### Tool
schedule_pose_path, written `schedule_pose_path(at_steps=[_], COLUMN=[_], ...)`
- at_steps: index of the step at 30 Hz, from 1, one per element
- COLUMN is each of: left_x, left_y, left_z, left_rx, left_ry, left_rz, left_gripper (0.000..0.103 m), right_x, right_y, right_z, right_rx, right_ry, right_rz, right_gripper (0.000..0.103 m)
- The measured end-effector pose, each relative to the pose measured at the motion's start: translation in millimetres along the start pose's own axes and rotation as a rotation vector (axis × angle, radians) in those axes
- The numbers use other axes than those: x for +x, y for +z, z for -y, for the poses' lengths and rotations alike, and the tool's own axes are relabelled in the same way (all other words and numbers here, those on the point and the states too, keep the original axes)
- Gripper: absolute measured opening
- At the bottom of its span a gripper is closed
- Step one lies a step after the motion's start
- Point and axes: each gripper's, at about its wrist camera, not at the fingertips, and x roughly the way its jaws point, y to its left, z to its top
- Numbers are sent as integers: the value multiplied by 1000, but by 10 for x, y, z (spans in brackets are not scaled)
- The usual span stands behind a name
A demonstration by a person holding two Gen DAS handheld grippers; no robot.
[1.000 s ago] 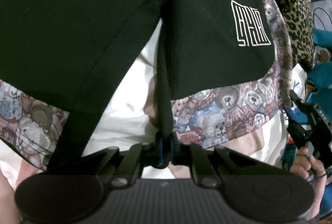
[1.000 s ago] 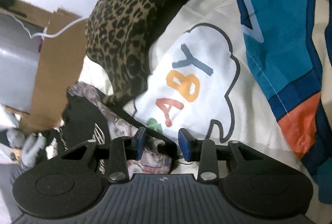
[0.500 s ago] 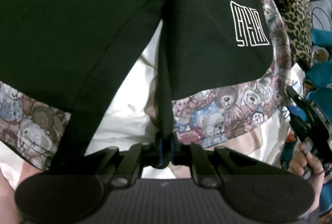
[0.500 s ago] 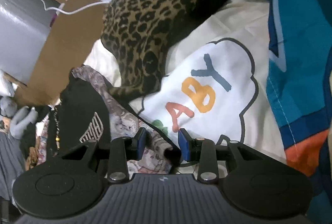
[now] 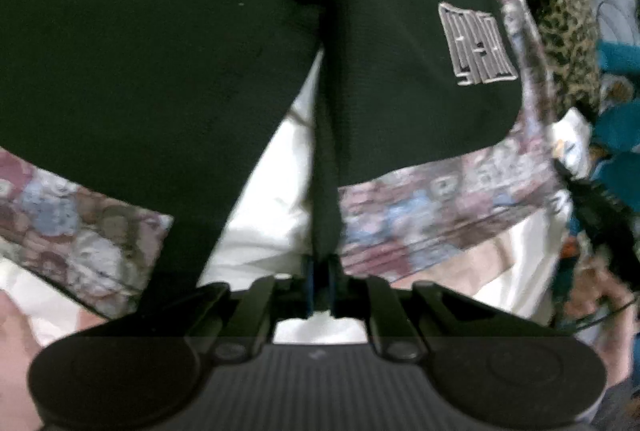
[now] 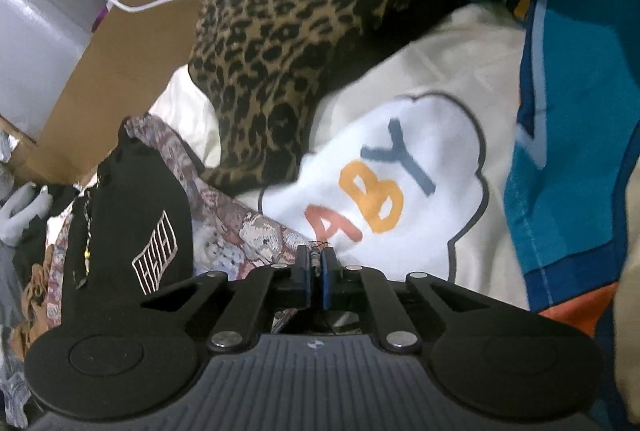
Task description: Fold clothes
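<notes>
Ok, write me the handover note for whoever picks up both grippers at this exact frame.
Left gripper: shut on a black strip of the garment, which hangs spread in front of the camera.
Right gripper: shut on the garment's bear-print edge, beside the cloud print on the bedding.
The leopard cushion and the teal cloth lie close by.
Done: both sides are gripped.
Left: no fold shows yet; lay the garment flat, fold it and set it down.
</notes>
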Motion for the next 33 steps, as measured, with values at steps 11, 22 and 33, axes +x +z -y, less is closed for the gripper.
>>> schedule_pose_path(at_steps=[11, 22, 33], left_x=[-56, 220, 29], left_y=[21, -31, -137], left_z=[-55, -86, -63], left_rx=[-76, -110, -110], left_ry=[-114, -106, -216], left_rz=[49, 25, -22], left_gripper=[39, 21, 6], right_x=[-10, 51, -96], right_y=[63, -80, 3], right_z=[21, 210, 83], right_rx=[-2, 142, 91], right_ry=[-31, 49, 3], right_rz=[1, -29, 1], right_gripper=[8, 23, 2])
